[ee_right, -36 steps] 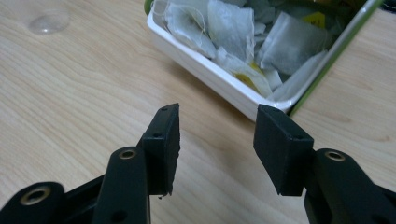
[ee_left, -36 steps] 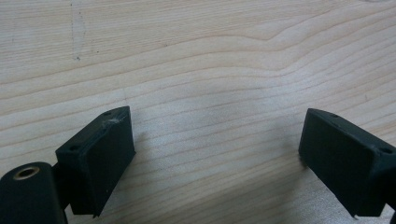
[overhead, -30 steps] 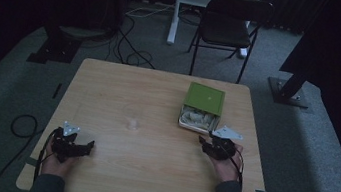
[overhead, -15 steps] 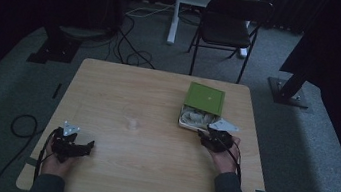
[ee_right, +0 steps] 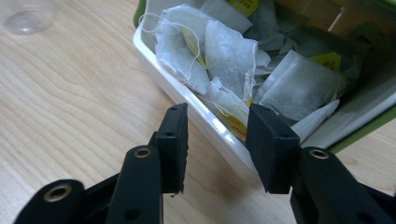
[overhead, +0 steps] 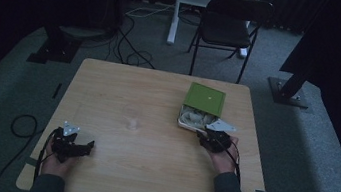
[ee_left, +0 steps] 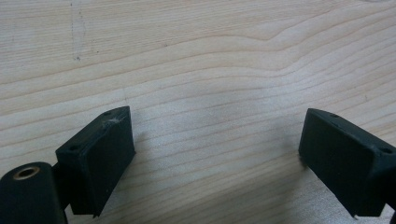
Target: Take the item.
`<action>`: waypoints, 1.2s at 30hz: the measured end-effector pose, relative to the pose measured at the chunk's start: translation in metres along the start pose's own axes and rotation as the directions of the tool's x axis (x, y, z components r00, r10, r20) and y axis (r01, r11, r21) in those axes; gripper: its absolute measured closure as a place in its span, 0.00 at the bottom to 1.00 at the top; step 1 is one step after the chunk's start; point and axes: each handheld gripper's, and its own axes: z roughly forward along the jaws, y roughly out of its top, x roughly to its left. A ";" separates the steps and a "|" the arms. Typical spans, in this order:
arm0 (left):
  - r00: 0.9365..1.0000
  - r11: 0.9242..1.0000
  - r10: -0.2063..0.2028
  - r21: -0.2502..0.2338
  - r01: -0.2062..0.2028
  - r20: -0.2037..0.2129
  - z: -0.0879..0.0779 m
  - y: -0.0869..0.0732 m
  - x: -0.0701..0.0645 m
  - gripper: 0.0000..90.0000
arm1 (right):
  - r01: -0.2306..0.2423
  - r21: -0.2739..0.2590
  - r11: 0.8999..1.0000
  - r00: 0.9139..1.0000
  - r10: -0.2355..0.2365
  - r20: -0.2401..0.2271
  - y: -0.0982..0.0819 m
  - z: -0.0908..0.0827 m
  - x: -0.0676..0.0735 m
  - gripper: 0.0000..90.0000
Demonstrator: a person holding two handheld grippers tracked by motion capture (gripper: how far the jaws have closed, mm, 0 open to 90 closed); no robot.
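Dim, murky high view; brighter, sharp gripper views with soft shadows.

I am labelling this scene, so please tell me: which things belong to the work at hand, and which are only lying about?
Belonging to the work:
- right hand-held gripper, open at the box rim
- white box with green lid
- tea bags inside

Only lying about:
- left hand-held gripper, open over bare table
- small clear cup
- chair
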 end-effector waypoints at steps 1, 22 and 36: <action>1.000 1.000 0.000 0.000 0.000 0.000 0.000 0.000 0.000 0.12 | 0.005 0.000 1.000 1.000 -0.005 -0.004 -0.001 -0.001 0.001 0.67; 1.000 1.000 0.000 0.000 0.000 0.000 0.000 0.000 0.000 0.12 | 0.064 -0.030 0.997 0.997 -0.066 -0.051 -0.004 -0.013 0.014 0.91; 1.000 1.000 0.000 0.000 0.000 0.000 0.000 0.000 0.000 0.12 | 0.107 0.002 0.994 0.994 -0.107 -0.036 -0.004 0.000 0.020 0.74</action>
